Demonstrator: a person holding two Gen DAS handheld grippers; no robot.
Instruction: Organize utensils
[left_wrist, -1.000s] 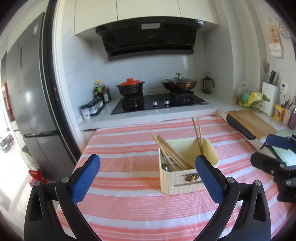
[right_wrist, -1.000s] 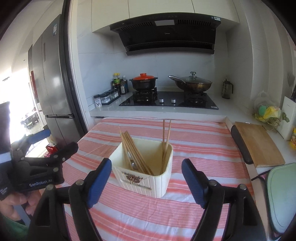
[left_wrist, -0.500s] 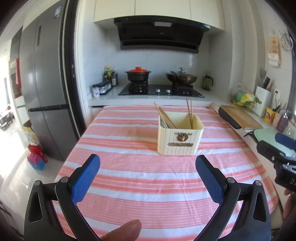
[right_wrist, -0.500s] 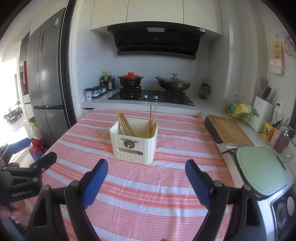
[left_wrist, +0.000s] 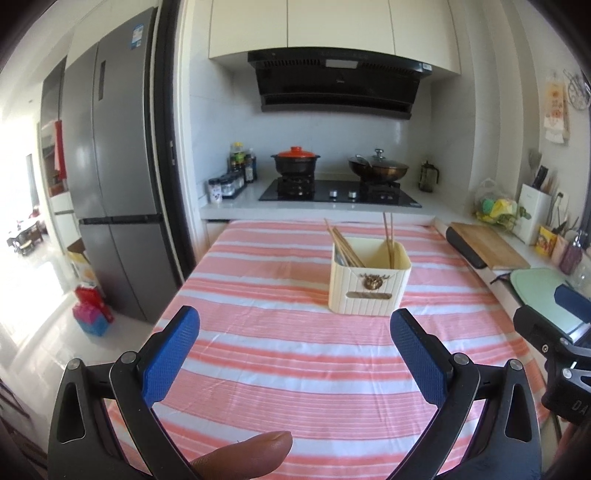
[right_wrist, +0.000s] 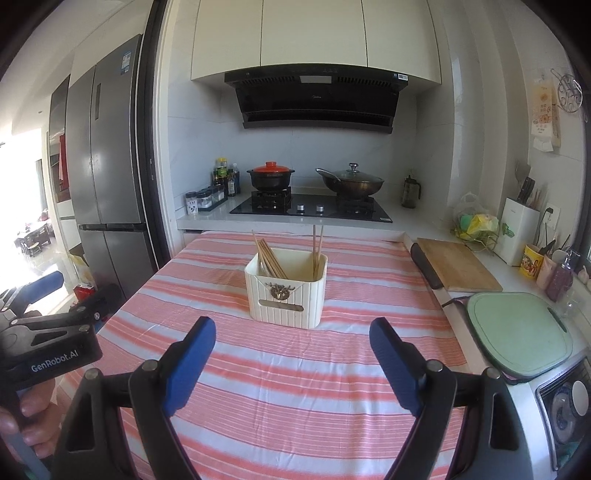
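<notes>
A kitchen fills the background: a tall grey refrigerator (right_wrist: 107, 177) at the left, white cabinets over a black range hood (right_wrist: 316, 101), and a gas hob (right_wrist: 310, 210) carrying a black pot with a red lid (right_wrist: 270, 176) and a lidded wok (right_wrist: 351, 182). In front lies a table under a pink-and-white striped cloth (right_wrist: 295, 369). To its right a wooden cutting board (right_wrist: 456, 264) and a pale green board (right_wrist: 517, 332) sit on the counter. Near the far middle of the cloth stands the cream utensil holder (right_wrist: 286, 291), upright, with wooden chopsticks (right_wrist: 269, 256) leaning in its left part and two more upright (right_wrist: 317, 251) in its right part. The left gripper (left_wrist: 295, 334) hangs above the near cloth, blue pads spread wide, nothing between them; a fingertip (left_wrist: 243, 456) shows beneath it. The right gripper (right_wrist: 291, 341) is likewise spread wide and empty, well short of the holder.
</notes>
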